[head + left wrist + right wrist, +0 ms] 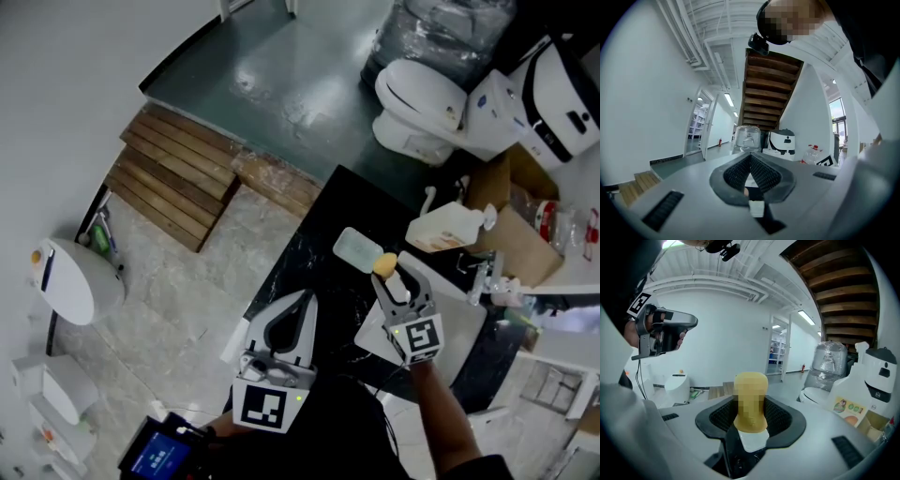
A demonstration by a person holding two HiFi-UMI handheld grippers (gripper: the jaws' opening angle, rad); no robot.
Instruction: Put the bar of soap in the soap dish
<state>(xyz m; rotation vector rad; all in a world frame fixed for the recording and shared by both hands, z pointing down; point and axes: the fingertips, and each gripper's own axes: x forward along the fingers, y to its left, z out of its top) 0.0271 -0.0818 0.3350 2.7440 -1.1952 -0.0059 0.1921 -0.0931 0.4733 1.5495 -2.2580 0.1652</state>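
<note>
Left tool (298, 306) sits lowest in the head view, nearest the lens, over the near edge of the dark tabletop (314, 267). Its own view shows the pads pressed together at the tips with nothing between them. Judgement: idle, held clear so the other side has room.

Right tool (398, 281) pinches the yellow bar of soap (385, 264) by its lower end, and the upper end sticks out past the tips. Judgement: an end grip leaves most of the bar free to go into the soap dish (357, 249) before the jaws meet its rim. The dish is a pale, shallow tray on the tabletop, empty as far as I can tell. The soap shows just beside the dish's right end, not yet in it. Its height above the tabletop cannot be judged from overhead.

View comparison: only the head view gives the soap-to-dish relation. The right gripper view looks out over the room and has no dish in it. It confirms the pinch and shows the left tool in a hand (635, 333) off to one side. The left gripper view shows neither soap nor dish.
</note>
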